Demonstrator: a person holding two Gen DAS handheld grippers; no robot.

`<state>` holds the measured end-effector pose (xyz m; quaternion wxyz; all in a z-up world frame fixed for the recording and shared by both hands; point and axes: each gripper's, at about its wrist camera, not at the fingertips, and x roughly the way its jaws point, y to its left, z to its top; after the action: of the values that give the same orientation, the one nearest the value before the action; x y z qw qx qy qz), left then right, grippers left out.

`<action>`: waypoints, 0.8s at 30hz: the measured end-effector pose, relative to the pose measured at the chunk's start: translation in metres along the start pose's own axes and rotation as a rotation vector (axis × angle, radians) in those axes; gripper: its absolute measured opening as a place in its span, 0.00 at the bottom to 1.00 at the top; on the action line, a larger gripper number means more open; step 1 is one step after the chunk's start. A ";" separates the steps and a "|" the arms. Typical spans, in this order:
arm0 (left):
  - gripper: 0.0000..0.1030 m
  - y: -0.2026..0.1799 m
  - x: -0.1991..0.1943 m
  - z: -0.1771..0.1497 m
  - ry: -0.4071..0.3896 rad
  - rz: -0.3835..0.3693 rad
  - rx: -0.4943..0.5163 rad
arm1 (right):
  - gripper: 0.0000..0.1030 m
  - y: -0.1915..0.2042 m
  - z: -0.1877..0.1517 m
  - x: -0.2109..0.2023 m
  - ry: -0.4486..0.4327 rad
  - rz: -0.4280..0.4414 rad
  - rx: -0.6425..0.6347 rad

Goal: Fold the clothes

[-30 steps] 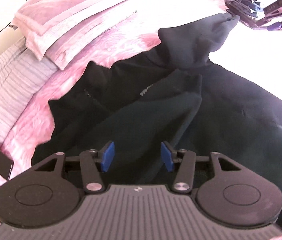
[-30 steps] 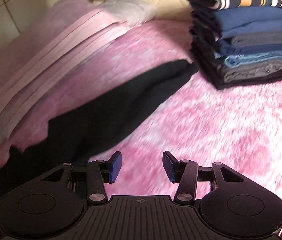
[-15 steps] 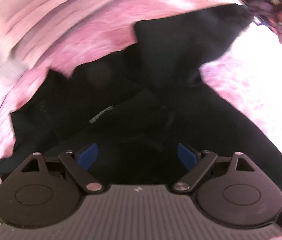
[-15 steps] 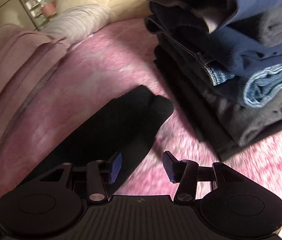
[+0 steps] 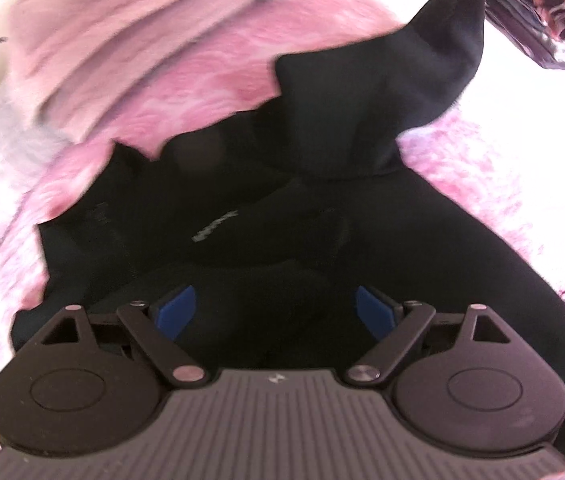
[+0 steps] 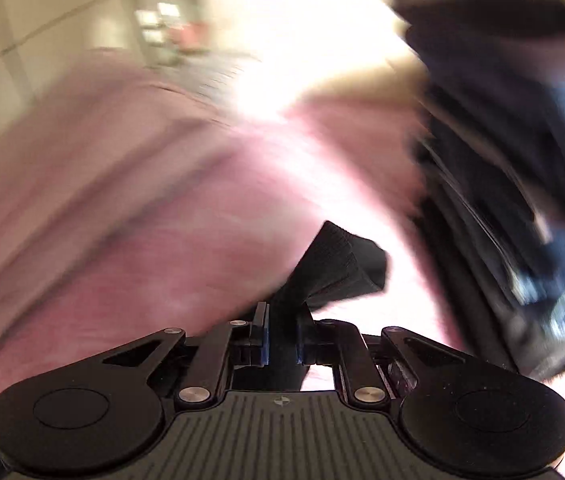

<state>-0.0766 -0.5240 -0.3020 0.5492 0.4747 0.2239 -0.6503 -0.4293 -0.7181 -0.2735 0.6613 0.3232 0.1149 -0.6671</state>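
A black sweatshirt [image 5: 322, 216] lies crumpled on the pink bedspread [image 5: 186, 80], one sleeve stretched toward the upper right. My left gripper [image 5: 274, 312] hangs wide open just above the garment's body, nothing between its blue pads. In the right wrist view my right gripper [image 6: 282, 340] is shut on the ribbed cuff of that black sleeve [image 6: 338, 268], which fans out past the fingertips. The right gripper and a hand [image 5: 562, 12] show at the top right of the left wrist view.
A tall stack of folded clothes [image 6: 514, 152], blues and darks, stands just right of the held cuff. Folded pink bedding [image 5: 122, 28] lies along the far left. A tiled wall [image 6: 34, 40] is behind. Both views are motion-blurred.
My right gripper moved onto the sleeve end and shut on the cuff. My left gripper opened wider and dropped closer over the sweatshirt.
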 end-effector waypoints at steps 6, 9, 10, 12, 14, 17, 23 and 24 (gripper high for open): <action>0.83 0.069 -0.049 -0.059 -0.044 0.098 -0.113 | 0.11 0.171 -0.010 -0.122 -0.197 0.352 -0.305; 0.83 0.106 -0.074 -0.102 -0.042 0.154 -0.169 | 0.11 0.266 -0.066 -0.182 -0.224 0.549 -0.426; 0.83 0.120 -0.082 -0.119 -0.030 0.171 -0.191 | 0.11 0.296 -0.093 -0.197 -0.221 0.606 -0.471; 0.83 0.144 -0.096 -0.152 -0.010 0.200 -0.228 | 0.26 0.343 -0.155 -0.212 -0.156 0.681 -0.600; 0.83 0.165 -0.106 -0.181 0.005 0.220 -0.256 | 0.67 0.383 -0.220 -0.221 -0.066 0.737 -0.744; 0.83 0.179 -0.107 -0.202 0.009 0.218 -0.254 | 0.70 0.403 -0.280 -0.233 0.066 0.775 -0.846; 0.82 0.195 -0.093 -0.223 0.002 0.186 -0.216 | 0.70 0.369 -0.293 -0.234 0.196 0.644 -0.900; 0.81 0.187 -0.088 -0.220 -0.010 0.175 -0.161 | 0.70 0.358 -0.288 -0.229 0.211 0.606 -0.905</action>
<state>0.1737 -0.3567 -0.2814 0.6413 0.4436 0.2305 -0.5822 -0.0251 -0.4011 -0.2622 0.8815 0.0902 0.3575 -0.2949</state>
